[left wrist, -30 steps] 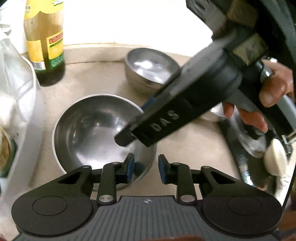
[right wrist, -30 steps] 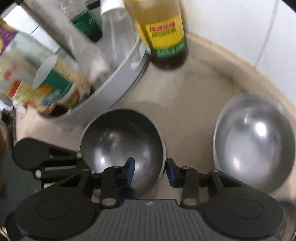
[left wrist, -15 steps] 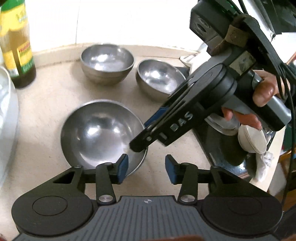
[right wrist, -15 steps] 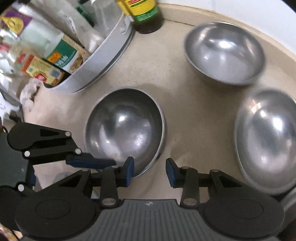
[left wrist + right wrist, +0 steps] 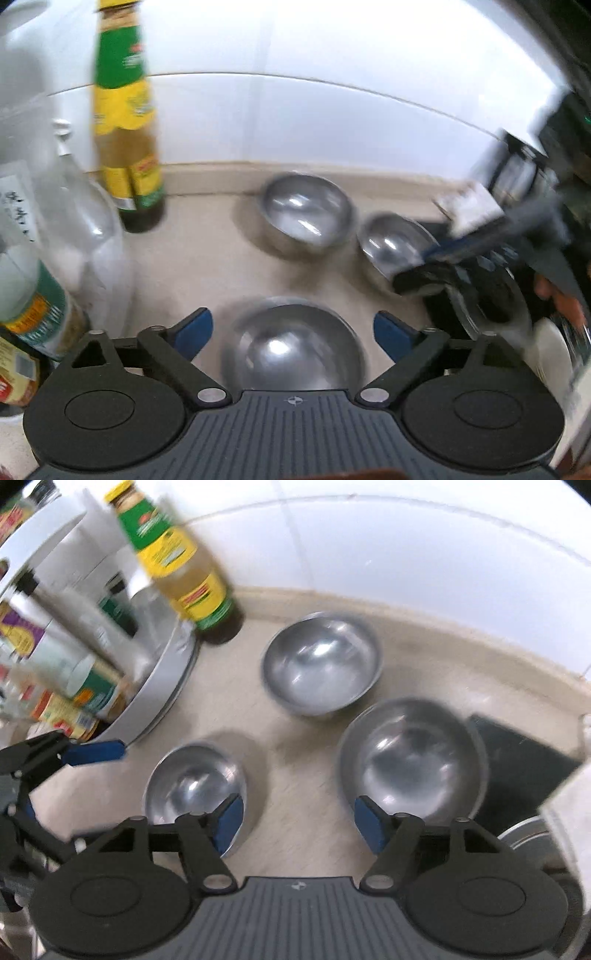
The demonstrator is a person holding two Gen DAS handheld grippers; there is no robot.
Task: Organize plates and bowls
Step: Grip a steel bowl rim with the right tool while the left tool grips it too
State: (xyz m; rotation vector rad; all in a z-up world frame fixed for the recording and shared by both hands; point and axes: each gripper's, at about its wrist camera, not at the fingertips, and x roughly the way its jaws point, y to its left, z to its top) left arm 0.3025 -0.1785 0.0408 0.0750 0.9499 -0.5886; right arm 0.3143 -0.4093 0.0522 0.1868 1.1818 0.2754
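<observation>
Three steel bowls stand upright on the beige counter, apart from one another. In the left wrist view the near bowl (image 5: 291, 354) lies below my left gripper (image 5: 291, 334), whose jaws are opening wide and whose pads touch nothing. The far bowl (image 5: 306, 218) sits by the wall and the third bowl (image 5: 388, 243) sits right of it, with my right gripper (image 5: 428, 269) blurred over its right edge. In the right wrist view my right gripper (image 5: 299, 821) hangs over bare counter between the near bowl (image 5: 195, 786) and the third bowl (image 5: 410, 760). Its jaws are opening and hold nothing.
A tall green-and-yellow bottle (image 5: 184, 576) stands by the wall. Left of it a round grey tray (image 5: 162, 686) holds several packets and bottles. A black surface (image 5: 517, 768) lies right of the bowls, with a white plate (image 5: 550, 350) and a person's hand (image 5: 565, 299) there.
Both grippers, narrow at the near bowl's rim before, now stand wide and higher. The right gripper has swung right, away from the near bowl toward the third bowl.
</observation>
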